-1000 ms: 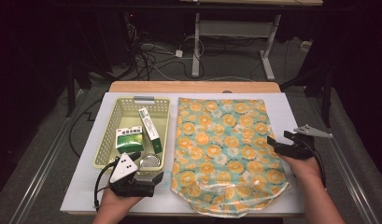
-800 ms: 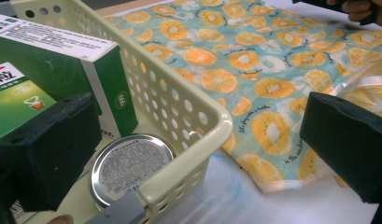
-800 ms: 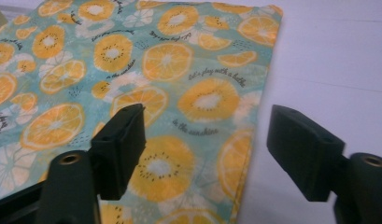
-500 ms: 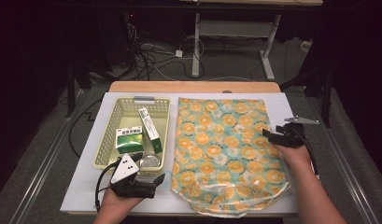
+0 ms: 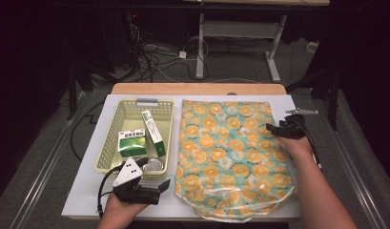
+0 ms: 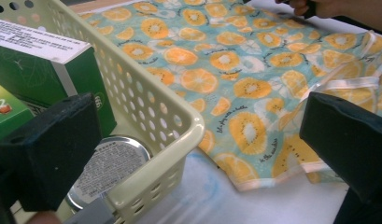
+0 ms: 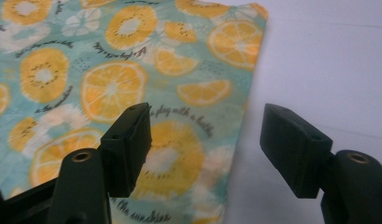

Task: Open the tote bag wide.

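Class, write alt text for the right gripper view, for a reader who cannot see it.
Two black tongs stand open over the right edge of a teal bag printed with orange slices, one jaw above the fabric, the other above the bare white table. Nothing is held between them.

The left gripper (image 5: 165,184) rested low with jaws wide apart. The right gripper (image 5: 271,130), forearm extended, pointed leftward, its jaws parted and just closing with nothing pinched.
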Tool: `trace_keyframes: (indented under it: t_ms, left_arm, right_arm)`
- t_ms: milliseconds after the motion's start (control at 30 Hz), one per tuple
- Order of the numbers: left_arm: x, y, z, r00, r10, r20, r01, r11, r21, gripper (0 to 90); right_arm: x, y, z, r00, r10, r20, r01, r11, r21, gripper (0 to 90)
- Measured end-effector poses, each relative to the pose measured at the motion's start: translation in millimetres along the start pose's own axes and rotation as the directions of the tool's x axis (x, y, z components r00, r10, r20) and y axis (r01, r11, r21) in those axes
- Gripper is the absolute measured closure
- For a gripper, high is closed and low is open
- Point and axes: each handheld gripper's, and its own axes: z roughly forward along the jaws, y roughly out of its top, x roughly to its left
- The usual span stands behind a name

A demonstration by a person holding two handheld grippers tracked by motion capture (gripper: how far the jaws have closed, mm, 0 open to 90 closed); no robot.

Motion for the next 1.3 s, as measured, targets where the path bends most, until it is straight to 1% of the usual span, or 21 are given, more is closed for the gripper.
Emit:
trace_keyframes:
  t_ms: [200,267,300,333,367,433,467,500,533,567,667,700,733,767,833,900,1067,1167,1233,1267,1300]
  left_arm:
    - [-0.6,1.1,-1.4,1.0000,0.002,-0.003,-0.002,1.0000,0.002,1.2]
    - [-0.1,1.0,-1.2,1.0000,-0.004,0.000,0.004,1.0000,0.009,1.0]
    - [0.2,0.8,-0.8,1.0000,-0.005,-0.001,0.005,0.9998,0.018,0.0]
    - [1.1,0.0,-0.2,1.0000,-0.003,-0.008,0.003,0.9996,0.028,0.0]
    - [1.1,0.0,-0.2,1.0000,-0.003,-0.008,0.003,0.9996,0.028,0.0]
    - [2.5,-0.4,0.0,0.9998,-0.007,-0.019,0.007,0.9995,0.031,0.0]
    - [3.1,-0.2,-0.1,0.9994,-0.008,-0.034,0.010,0.9993,0.036,0.0]
    - [3.6,-0.1,-0.2,0.9988,-0.012,-0.047,0.013,0.9992,0.037,0.0]
    - [4.0,0.0,-0.2,0.9986,-0.017,-0.049,0.018,0.9991,0.038,0.0]
    - [4.4,0.3,-0.4,0.9987,-0.017,-0.049,0.019,0.9989,0.042,0.0]
    - [3.9,0.2,-1.0,0.9992,-0.021,-0.034,0.022,0.9988,0.044,0.0]
    - [3.9,0.4,-1.0,0.9994,-0.028,-0.022,0.028,0.9986,0.045,0.0]
    - [4.0,0.5,-0.9,0.9992,-0.039,-0.003,0.039,0.9983,0.044,0.0]
    - [4.5,0.5,-0.2,0.9989,-0.047,0.007,0.047,0.9978,0.048,0.0]
    - [3.9,-0.3,1.7,0.9986,-0.051,0.012,0.051,0.9968,0.061,0.0]
    - [2.8,-0.8,2.2,0.9987,-0.050,0.012,0.050,0.9970,0.060,0.0]
    - [0.3,-0.5,1.1,0.9992,-0.036,0.015,0.035,0.9986,0.040,0.0]
    - [1.9,-0.5,0.3,0.9984,-0.050,0.027,0.049,0.9981,0.037,0.0]
    - [2.1,0.4,0.1,0.9989,-0.043,0.019,0.042,0.9983,0.041,0.0]
    - [1.6,0.8,0.3,0.9995,-0.030,0.013,0.029,0.9987,0.042,0.0]
    - [1.0,1.0,0.5,0.9998,-0.018,0.009,0.018,0.9989,0.043,0.0]
  right_arm:
    - [-2.8,1.7,13.8,0.9998,-0.014,0.017,0.014,1.000,0.021,35.3]
    - [-3.0,0.3,18.2,0.9995,-0.027,0.016,0.026,0.999,0.035,37.6]
    - [-1.3,0.1,18.7,0.9988,-0.037,0.032,0.036,0.999,0.036,42.8]
    - [-0.7,-0.1,18.6,0.9982,-0.049,0.036,0.047,0.998,0.037,47.1]
    - [-0.7,-0.1,18.6,0.9982,-0.049,0.036,0.047,0.998,0.037,47.1]
    - [1.7,-0.6,18.5,0.9956,-0.079,0.050,0.077,0.996,0.044,52.7]
    - [2.9,-1.1,17.7,0.9943,-0.096,0.048,0.093,0.995,0.046,57.5]
    - [2.9,-1.5,17.3,0.9943,-0.097,0.044,0.095,0.994,0.046,59.6]
    - [2.9,-1.8,16.7,0.9944,-0.097,0.040,0.095,0.994,0.047,62.7]
    - [2.9,-1.8,16.7,0.9944,-0.097,0.040,0.095,0.994,0.047,62.7]
    - [2.5,-1.8,15.4,0.9940,-0.107,0.022,0.106,0.993,0.052,74.7]
    - [2.2,-1.6,15.1,0.9941,-0.108,0.014,0.107,0.993,0.055,78.0]
    - [2.1,-1.3,14.8,0.9946,-0.104,-0.003,0.104,0.993,0.059,86.4]
    - [2.3,-1.3,14.8,0.9945,-0.104,-0.012,0.104,0.993,0.060,88.9]
    - [3.5,-1.6,14.8,0.9943,-0.106,-0.013,0.107,0.993,0.059,90.0]
    - [3.9,-2.0,14.7,0.9952,-0.097,-0.011,0.098,0.994,0.057,90.0]
    - [4.0,-1.2,14.0,0.9957,-0.092,-0.011,0.093,0.994,0.058,90.0]
    - [2.4,0.5,12.2,0.9954,-0.096,0.007,0.096,0.994,0.051,90.0]
    - [-7.2,2.5,9.6,0.9964,-0.074,0.040,0.073,0.996,0.045,90.0]
    - [-7.2,2.5,9.6,0.9964,-0.074,0.040,0.073,0.996,0.045,90.0]
    - [-18.0,4.8,7.6,0.9965,-0.047,0.069,0.045,0.998,0.041,90.0]
